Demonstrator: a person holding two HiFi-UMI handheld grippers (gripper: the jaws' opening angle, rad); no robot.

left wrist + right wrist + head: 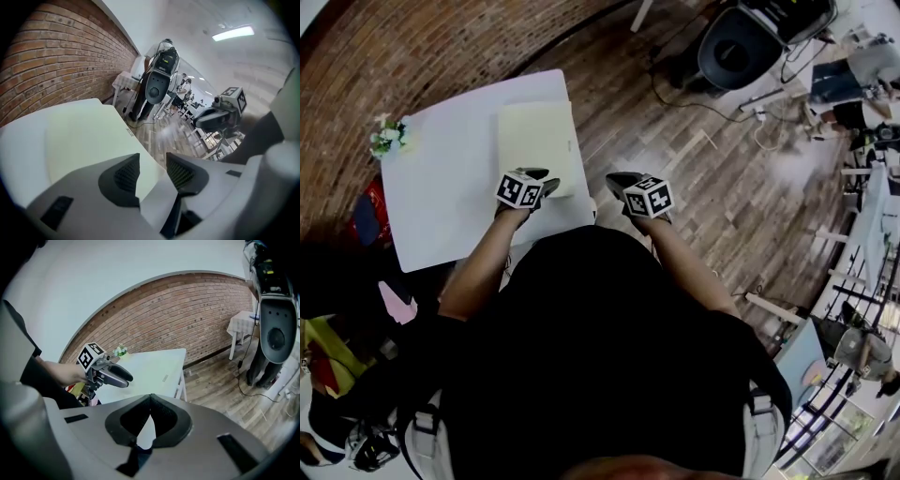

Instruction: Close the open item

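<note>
So the pale cream flat item (537, 141) is found lying flat on the white bench (441, 216), toward the far right part. It looks shut flat, so nothing inside can be seen. The left tool (152, 161) is held over the item's near right corner, with its 2 jaws parted and nothing gripped between them. The right tool (150, 397) is held just off the bench's right edge, over the wood floor (694, 187). Its jaws are pressed together at the tips and it's empty. A little bunch of white flowers (386, 138) is parked at the far left corner, but its pot can't really be made out.
</note>
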